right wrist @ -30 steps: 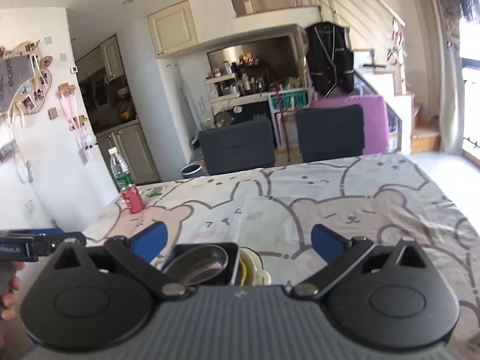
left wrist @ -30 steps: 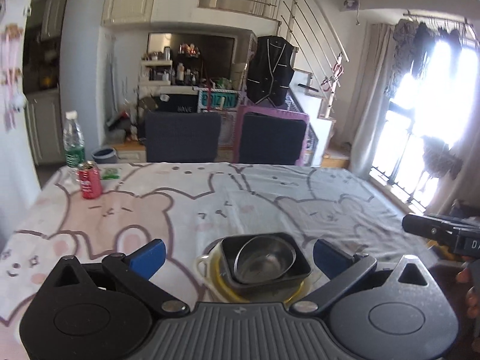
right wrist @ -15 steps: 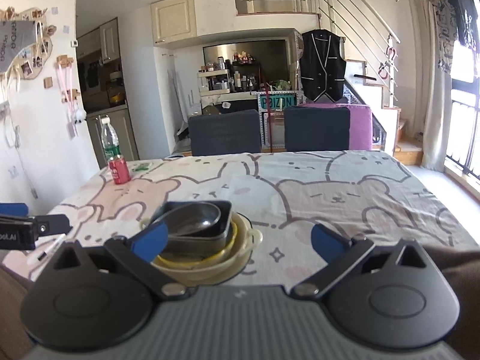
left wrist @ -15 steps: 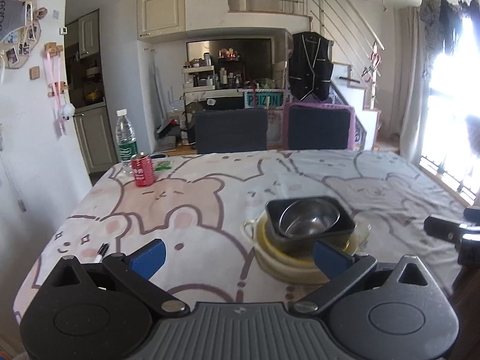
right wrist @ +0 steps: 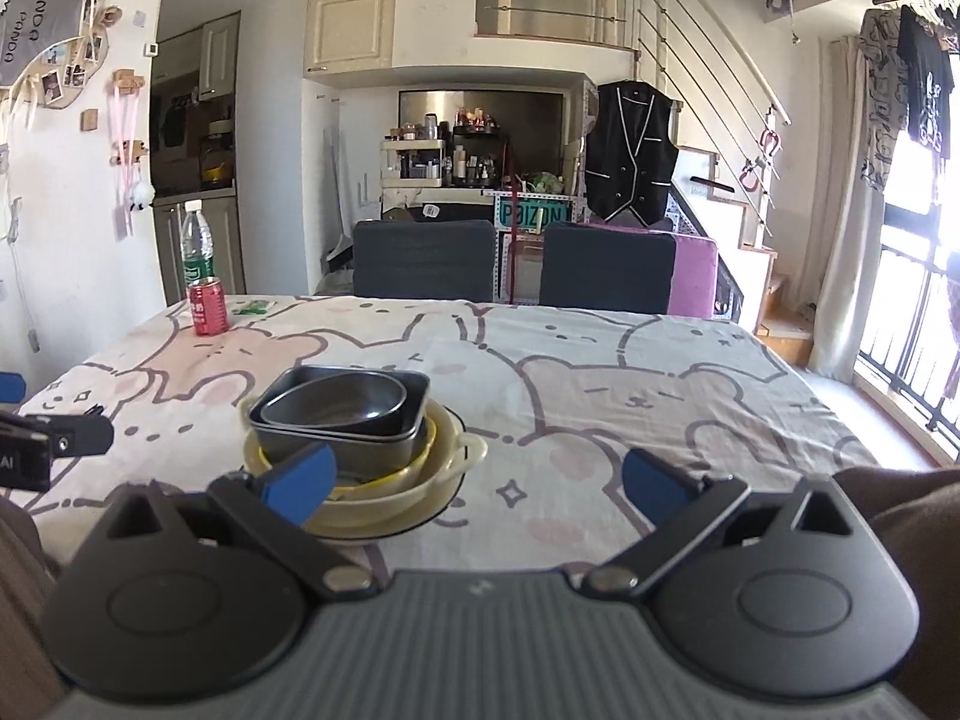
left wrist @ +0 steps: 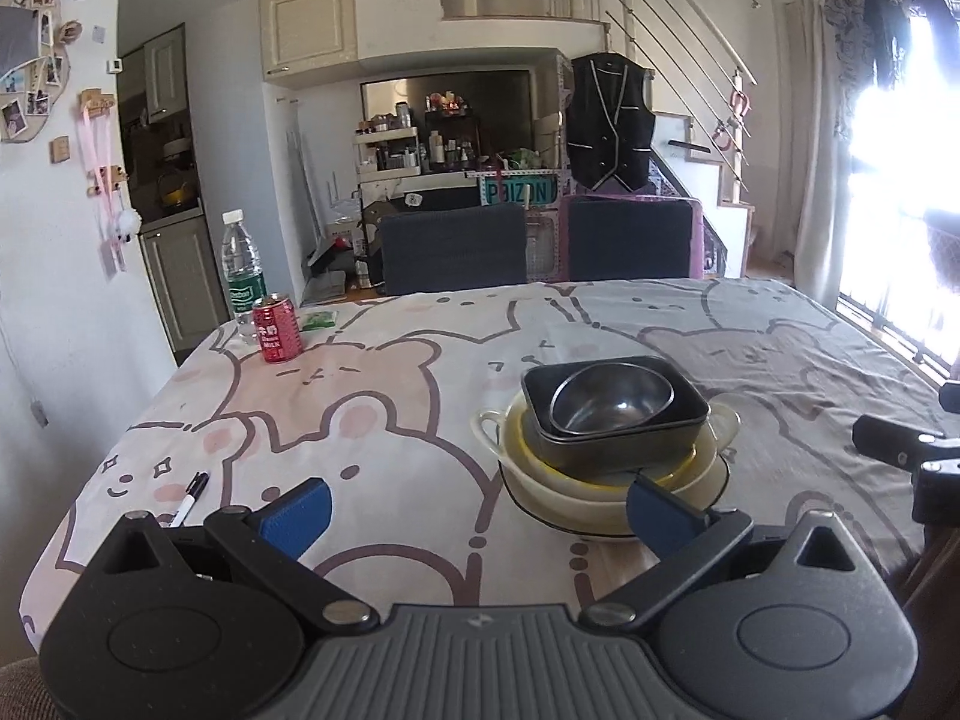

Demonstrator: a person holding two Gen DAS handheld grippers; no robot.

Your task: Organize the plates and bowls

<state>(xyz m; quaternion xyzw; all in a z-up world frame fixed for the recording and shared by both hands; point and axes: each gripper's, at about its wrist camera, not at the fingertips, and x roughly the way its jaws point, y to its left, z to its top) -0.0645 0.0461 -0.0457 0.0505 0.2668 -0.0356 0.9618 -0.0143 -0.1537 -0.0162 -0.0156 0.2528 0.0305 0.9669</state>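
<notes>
- The steel bowl is seen as polished, reflective metal.
- The square pan under it looks dark and matt.
- The handled dish appears glossy, cream and translucent.
- The tablecloth is printed soft cloth.
- The can is glossy red metal.

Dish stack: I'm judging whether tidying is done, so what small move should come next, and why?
Probably none beyond pulling both claws away. The metal bowl sits in the square pan, nested in the yellow bowl and cream bowl, one stack on the table. Left claw and right claw are open, holding nothing.
</notes>
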